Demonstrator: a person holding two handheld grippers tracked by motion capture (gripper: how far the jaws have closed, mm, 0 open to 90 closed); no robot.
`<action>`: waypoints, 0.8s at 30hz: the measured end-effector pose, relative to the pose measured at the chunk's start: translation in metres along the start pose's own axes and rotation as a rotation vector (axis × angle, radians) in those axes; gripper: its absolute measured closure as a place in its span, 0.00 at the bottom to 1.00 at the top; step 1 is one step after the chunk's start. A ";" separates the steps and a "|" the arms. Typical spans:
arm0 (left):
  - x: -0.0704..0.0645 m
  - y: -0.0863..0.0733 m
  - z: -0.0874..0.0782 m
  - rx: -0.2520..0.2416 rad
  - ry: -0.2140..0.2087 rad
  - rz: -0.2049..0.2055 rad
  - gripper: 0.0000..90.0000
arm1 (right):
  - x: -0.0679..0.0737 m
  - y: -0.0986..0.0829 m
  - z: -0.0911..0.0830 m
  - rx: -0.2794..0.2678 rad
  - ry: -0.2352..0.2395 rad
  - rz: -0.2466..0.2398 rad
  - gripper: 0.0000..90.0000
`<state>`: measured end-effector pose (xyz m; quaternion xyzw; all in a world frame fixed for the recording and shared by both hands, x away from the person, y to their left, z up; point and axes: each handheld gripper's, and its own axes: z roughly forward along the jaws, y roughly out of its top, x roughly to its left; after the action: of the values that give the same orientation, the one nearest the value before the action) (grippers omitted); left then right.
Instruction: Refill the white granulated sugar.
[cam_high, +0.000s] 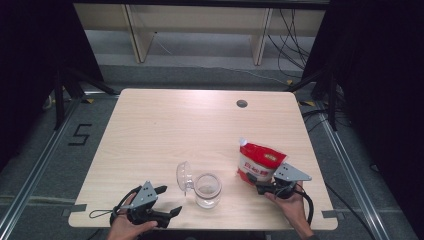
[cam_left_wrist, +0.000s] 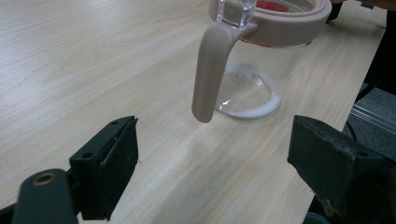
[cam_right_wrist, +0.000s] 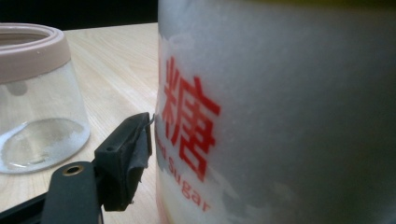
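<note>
A clear glass jar (cam_high: 207, 191) stands near the table's front edge, with its hinged lid (cam_high: 184, 176) swung open to the left. In the left gripper view the jar (cam_left_wrist: 261, 70) has a beige rim, a beige lid strap (cam_left_wrist: 210, 70) hanging down, and a thin layer of white sugar at the bottom. My left gripper (cam_high: 170, 200) is open, left of the jar and apart from it. A red and white sugar bag (cam_high: 260, 162) stands to the right of the jar. My right gripper (cam_high: 257, 186) is shut on its lower part. One finger (cam_right_wrist: 126, 158) presses the bag (cam_right_wrist: 280, 116); the other is hidden.
The wooden table (cam_high: 165, 125) has a round cable hole (cam_high: 242, 103) at the back right. Its front edge lies just under both hands. Beyond the table are a grey floor, a wooden frame (cam_high: 140, 35) and loose cables (cam_high: 295, 40).
</note>
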<state>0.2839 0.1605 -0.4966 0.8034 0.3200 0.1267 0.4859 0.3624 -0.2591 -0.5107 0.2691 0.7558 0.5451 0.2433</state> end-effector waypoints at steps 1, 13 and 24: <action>0.000 0.000 0.000 0.000 0.000 -0.004 0.17 | 0.000 0.000 0.000 0.000 0.000 0.000 0.29; -0.001 0.000 0.000 -0.002 0.001 -0.001 0.18 | -0.001 -0.003 0.005 -0.007 -0.008 -0.012 0.31; -0.002 0.000 0.000 -0.001 0.000 -0.006 0.18 | 0.003 -0.003 0.006 -0.011 -0.008 -0.010 0.35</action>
<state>0.2828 0.1590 -0.4966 0.8020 0.3225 0.1253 0.4869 0.3636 -0.2535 -0.5155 0.2663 0.7531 0.5470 0.2505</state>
